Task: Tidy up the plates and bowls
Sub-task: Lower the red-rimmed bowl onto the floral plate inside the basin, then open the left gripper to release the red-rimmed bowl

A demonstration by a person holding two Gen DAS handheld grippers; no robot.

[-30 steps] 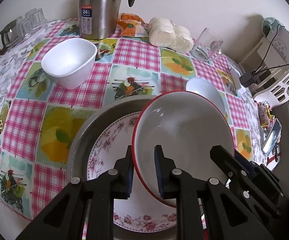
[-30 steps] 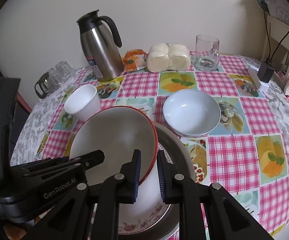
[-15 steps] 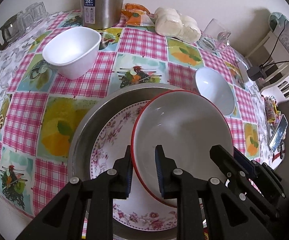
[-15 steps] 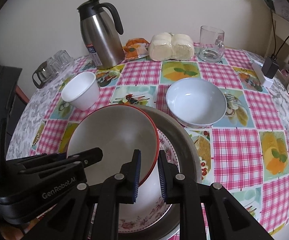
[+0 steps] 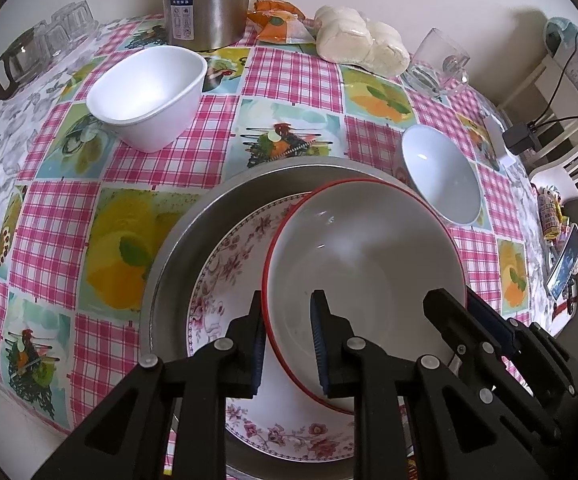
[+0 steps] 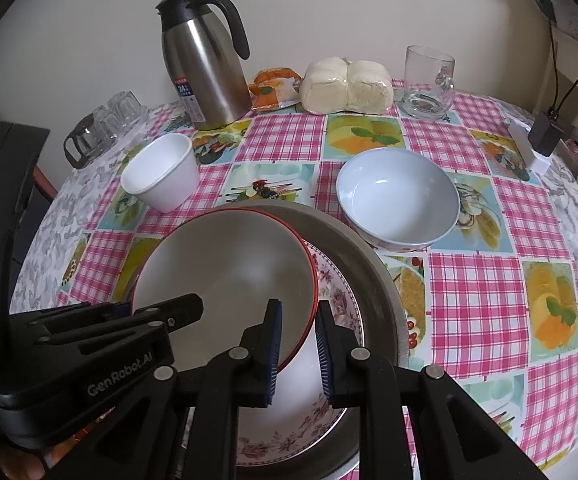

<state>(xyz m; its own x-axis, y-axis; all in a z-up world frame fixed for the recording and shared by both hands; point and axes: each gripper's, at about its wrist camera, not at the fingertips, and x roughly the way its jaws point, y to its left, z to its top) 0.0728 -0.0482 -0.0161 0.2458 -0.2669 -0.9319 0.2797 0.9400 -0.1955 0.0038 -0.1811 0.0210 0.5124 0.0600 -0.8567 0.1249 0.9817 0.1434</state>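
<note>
Both grippers pinching red-rimmed bowl [image 5: 363,264]: left gripper [image 5: 287,346] narrow on its left rim, right gripper [image 6: 297,354] narrow on right rim. Bowl sits tilted over floral plate [image 5: 225,264] inside steel pan [image 5: 193,232], off toward pan's right side. Blue bowl [image 6: 397,196] close beyond pan's right rim, white cup [image 6: 161,172] further left. Open cloth left of pan, so room there.

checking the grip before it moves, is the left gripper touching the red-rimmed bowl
Touching. The left wrist view shows the left gripper clamped on the red-rimmed bowl, one pad on each side of its rim.
</note>
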